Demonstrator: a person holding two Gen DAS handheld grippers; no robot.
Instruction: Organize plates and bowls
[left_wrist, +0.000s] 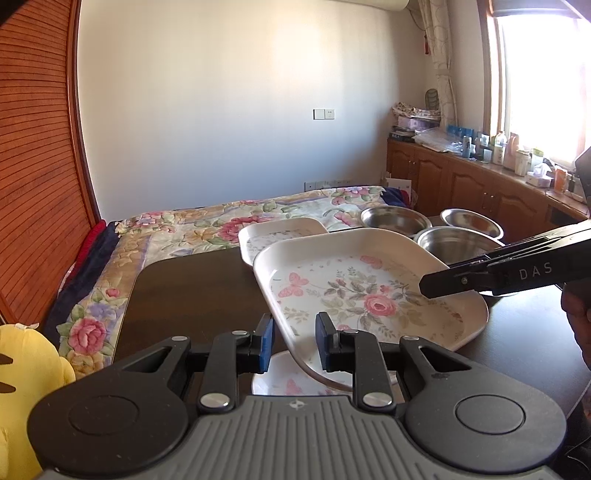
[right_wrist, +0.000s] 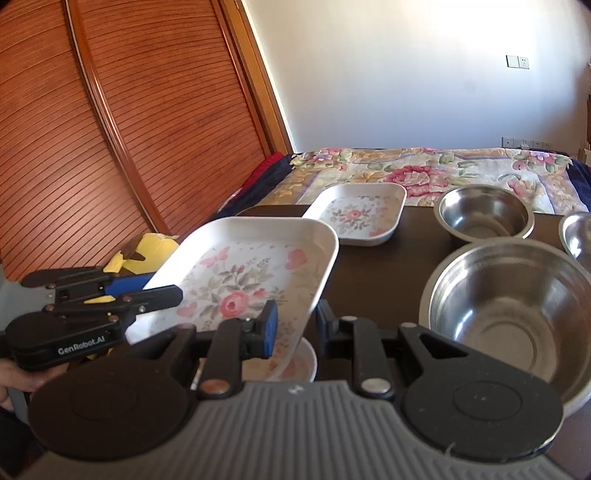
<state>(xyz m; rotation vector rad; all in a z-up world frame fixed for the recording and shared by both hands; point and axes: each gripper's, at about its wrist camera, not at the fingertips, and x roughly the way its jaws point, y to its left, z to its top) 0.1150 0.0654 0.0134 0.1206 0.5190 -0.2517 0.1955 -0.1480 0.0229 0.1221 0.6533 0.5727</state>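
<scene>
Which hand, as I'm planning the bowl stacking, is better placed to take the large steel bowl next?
Right: the large steel bowl sits beside the right gripper; the left gripper holds the floral tray on its opposite side, farther away.

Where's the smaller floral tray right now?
The smaller floral tray sits flat on the dark table at its far edge by the bed, left of the steel bowls and beyond the lifted large tray.

both tools (left_wrist: 294, 341) (right_wrist: 295, 328) clamped shut, angled slightly downward.
</scene>
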